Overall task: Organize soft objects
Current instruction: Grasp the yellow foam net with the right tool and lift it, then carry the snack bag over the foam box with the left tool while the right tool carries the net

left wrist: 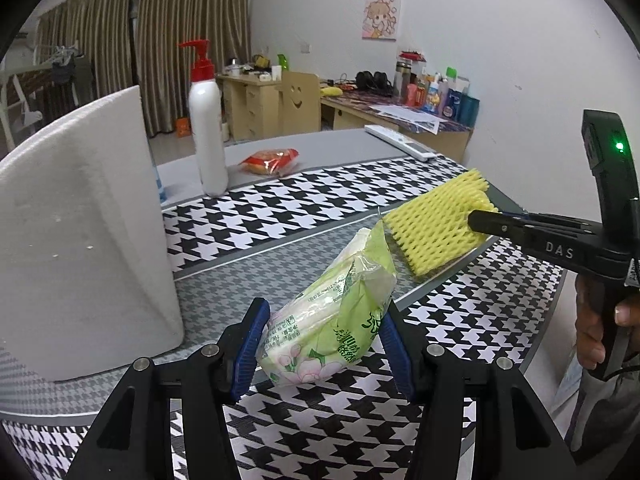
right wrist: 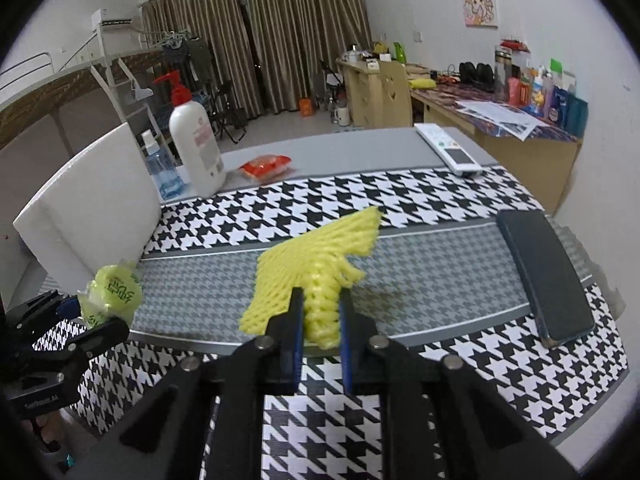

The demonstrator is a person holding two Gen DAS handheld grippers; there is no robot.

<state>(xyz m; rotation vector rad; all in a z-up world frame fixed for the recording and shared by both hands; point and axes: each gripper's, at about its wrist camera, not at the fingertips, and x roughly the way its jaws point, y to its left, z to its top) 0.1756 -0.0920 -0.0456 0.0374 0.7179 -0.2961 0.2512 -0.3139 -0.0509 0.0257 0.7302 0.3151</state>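
Observation:
My left gripper [left wrist: 322, 328] is shut on a green and white tissue pack [left wrist: 340, 312], held just above the houndstooth table cloth [left wrist: 280, 208]. The pack also shows at the left of the right wrist view [right wrist: 114, 294]. My right gripper [right wrist: 320, 312] is shut on a yellow foam net sleeve [right wrist: 316, 260], lifted a little off the table. In the left wrist view the sleeve [left wrist: 436, 224] hangs at the right, pinched by the right gripper's fingers [left wrist: 492, 222].
A white foam board [left wrist: 80, 232] stands upright at the left. A white pump bottle [left wrist: 206, 128], a red snack packet [left wrist: 270, 160] and a white remote [right wrist: 448, 148] lie at the back. A dark flat case [right wrist: 544, 276] lies at the right, a blue bottle [right wrist: 160, 168] behind the board.

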